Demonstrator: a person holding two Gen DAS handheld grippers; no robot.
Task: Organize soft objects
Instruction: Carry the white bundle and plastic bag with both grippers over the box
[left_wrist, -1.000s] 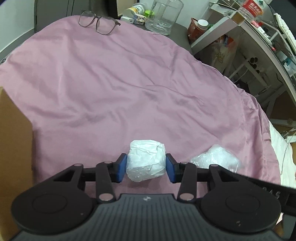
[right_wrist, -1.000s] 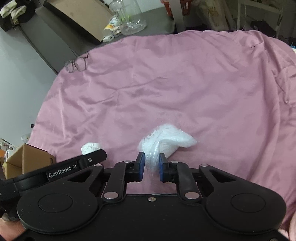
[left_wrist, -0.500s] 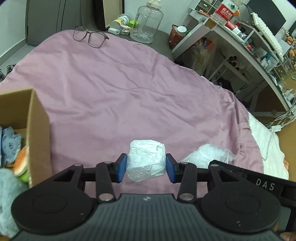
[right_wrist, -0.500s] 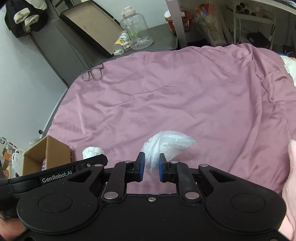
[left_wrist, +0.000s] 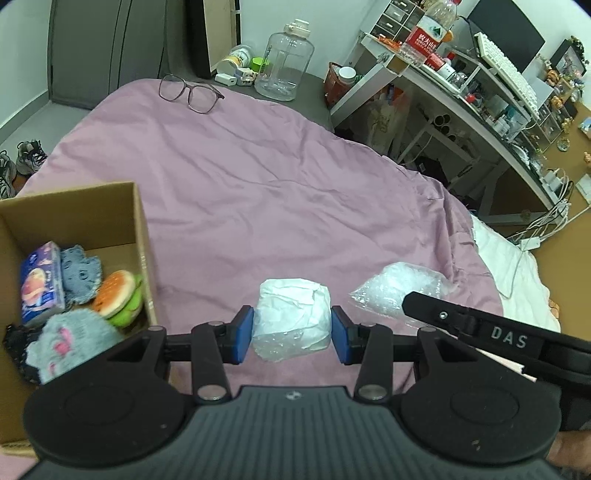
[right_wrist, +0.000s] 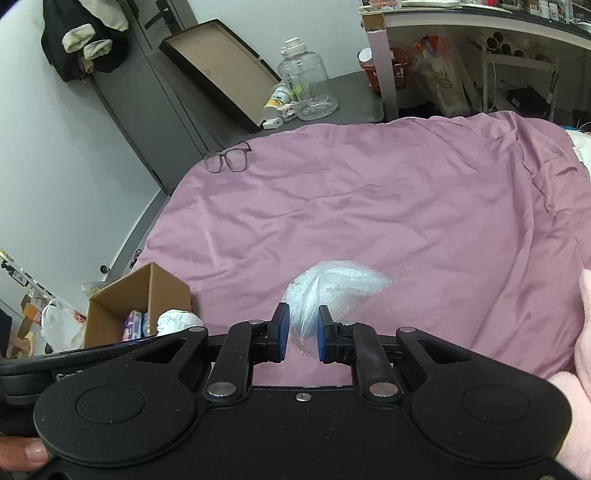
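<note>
My left gripper is shut on a white crumpled bundle, held above the pink bedspread. The same bundle shows low left in the right wrist view. My right gripper is shut on a clear plastic bag of white filling, which also appears as the clear bag to the right in the left wrist view. An open cardboard box at the left holds a tissue pack, a blue knit piece, a burger plush and a grey fluffy toy.
Glasses lie at the bed's far edge. Beyond it stand a big clear water jug and small bottles. A cluttered white desk runs along the right. A pink soft thing fills the right wrist view's right edge.
Both grippers have risen and pulled back with their loads still held. The cardboard box with its soft things has come into view at the left.
</note>
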